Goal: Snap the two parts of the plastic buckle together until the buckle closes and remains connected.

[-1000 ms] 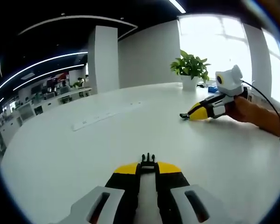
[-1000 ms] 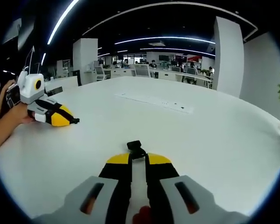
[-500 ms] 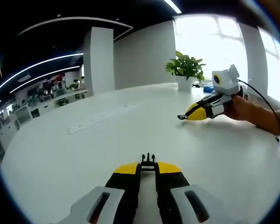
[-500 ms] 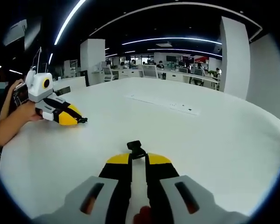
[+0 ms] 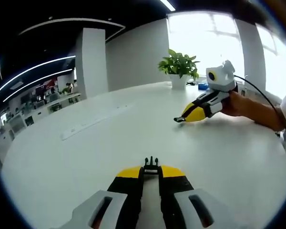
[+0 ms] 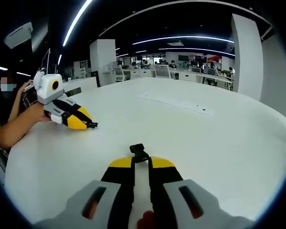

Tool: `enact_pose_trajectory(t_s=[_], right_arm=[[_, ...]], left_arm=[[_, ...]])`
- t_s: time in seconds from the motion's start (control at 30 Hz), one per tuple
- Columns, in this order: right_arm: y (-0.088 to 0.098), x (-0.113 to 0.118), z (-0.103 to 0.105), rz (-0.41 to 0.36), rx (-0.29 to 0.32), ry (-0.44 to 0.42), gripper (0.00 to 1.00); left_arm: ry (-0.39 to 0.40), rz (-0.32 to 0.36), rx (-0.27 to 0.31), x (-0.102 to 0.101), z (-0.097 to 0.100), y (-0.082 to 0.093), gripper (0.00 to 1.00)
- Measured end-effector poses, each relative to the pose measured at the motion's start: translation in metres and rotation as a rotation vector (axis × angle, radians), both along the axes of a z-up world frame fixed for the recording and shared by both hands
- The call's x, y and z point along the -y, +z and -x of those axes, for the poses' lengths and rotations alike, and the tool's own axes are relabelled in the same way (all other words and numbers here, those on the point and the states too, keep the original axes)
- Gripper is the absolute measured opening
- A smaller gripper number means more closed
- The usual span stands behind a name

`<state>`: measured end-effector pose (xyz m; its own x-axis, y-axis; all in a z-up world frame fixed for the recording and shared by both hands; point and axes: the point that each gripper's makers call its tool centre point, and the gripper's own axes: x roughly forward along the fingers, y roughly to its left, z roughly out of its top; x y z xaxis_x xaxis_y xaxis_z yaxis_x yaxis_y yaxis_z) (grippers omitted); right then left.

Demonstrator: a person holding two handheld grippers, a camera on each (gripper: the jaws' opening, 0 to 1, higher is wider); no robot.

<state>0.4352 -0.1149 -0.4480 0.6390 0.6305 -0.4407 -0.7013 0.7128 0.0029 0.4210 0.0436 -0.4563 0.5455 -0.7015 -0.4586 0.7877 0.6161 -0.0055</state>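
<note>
Left hand-held gripper [image 5: 151,172]: jaws closed on pronged buckle part [image 5: 151,165], above the white surface [image 5: 86,157]. Right hand-held gripper [image 6: 141,162]: jaws closed on socket buckle part [image 6: 138,151]. The two parts were well apart. Potted plant [image 5: 179,67] on surface. No legible writing.

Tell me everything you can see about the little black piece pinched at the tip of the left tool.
The buckle part is small, black and looks like plastic, with short prongs pointing away from the camera. The left gripper has its yellow-tipped fingers shut on its base, holding it above the white table. In the right gripper view it pokes from that gripper's tip.
</note>
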Motion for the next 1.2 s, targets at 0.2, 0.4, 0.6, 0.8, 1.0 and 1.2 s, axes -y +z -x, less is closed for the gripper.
enact_pose_trajectory(t_s=[0.2, 0.4, 0.6, 0.8, 1.0, 1.2], right_arm=[[-0.004, -0.003, 0.005, 0.008, -0.01, 0.042, 0.11], [-0.003, -0.01, 0.013, 0.012, 0.003, 0.105, 0.11], [-0.003, -0.019, 0.025, 0.016, 0.011, 0.196, 0.11], [-0.004, -0.032, 0.042, 0.037, 0.033, 0.308, 0.11], [-0.007, -0.04, 0.053, 0.05, 0.034, 0.372, 0.11], [-0.006, -0.043, 0.057, 0.052, 0.037, 0.395, 0.11]], left_arm=[[-0.053, -0.005, 0.004, 0.007, 0.007, -0.001, 0.12], [-0.109, 0.001, 0.004, 0.014, 0.017, 0.0, 0.12], [-0.169, 0.005, -0.003, 0.02, 0.027, 0.001, 0.12], [-0.215, 0.007, -0.006, 0.024, 0.033, 0.0, 0.12], [-0.254, 0.006, -0.021, 0.027, 0.04, -0.002, 0.12], [-0.286, -0.002, -0.026, 0.028, 0.046, -0.003, 0.12]])
